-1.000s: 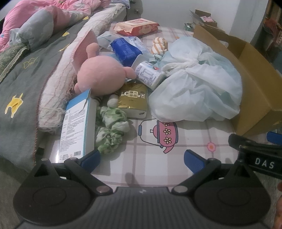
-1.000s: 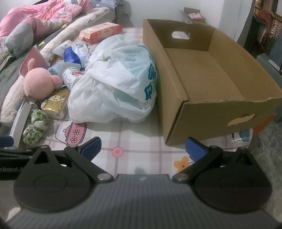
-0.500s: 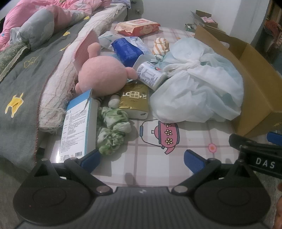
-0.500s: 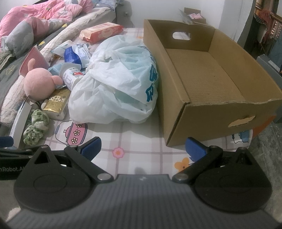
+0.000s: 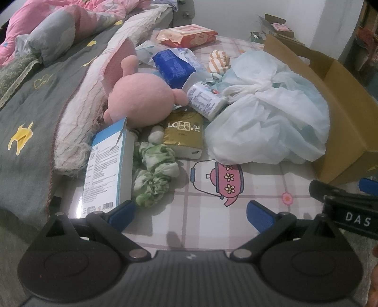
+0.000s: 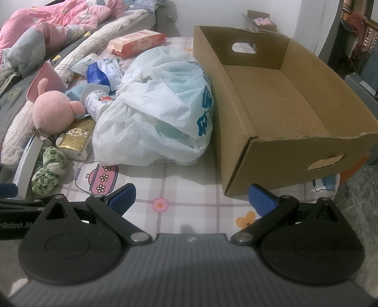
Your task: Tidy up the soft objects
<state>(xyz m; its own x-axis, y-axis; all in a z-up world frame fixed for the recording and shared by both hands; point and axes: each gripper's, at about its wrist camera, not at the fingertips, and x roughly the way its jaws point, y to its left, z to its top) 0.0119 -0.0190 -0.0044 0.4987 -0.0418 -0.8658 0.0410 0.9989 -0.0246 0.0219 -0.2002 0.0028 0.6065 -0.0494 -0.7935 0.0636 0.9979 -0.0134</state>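
Pink plush toy [image 5: 139,101]: round, fuzzy, stubby ears and limbs, lying on its side at the left of the table, touching the bed edge. Just in front of it a green-and-white fabric scrunchie [image 5: 154,174], crumpled and ruffled. White plastic bag [image 6: 158,113], knotted, wrinkled and bulging, blue print on its side, sits mid-table pressed against the cardboard box [image 6: 283,113].

Between plush and bag: gold tissue pack [image 5: 185,133], glossy wrap; a white cylindrical bottle [image 5: 205,100] on its side; blue-and-white crinkled packet [image 5: 173,65] behind. Blue-and-white carton [image 5: 107,167], rectangular, flap torn open, stands just left of the scrunchie. Farther back an orange-pink wipes pack [image 5: 189,36] and a small striped soft item [image 5: 218,60].

The box is open-topped, corrugated floor bare, oval handle cutouts, front handle torn.

Tablecloth [image 6: 189,179]: smooth, glossy, plaid lines with cartoon teapot and flower prints. Bed at left with a grey quilt [image 5: 26,113] and pink bedding [image 6: 54,21]; white wall behind.

Left gripper [image 5: 190,212]: blue-padded fingers spread apart, nothing between, low over the table's near edge. Right gripper [image 6: 192,197]: fingers likewise apart, holding nothing, facing the bag and box.
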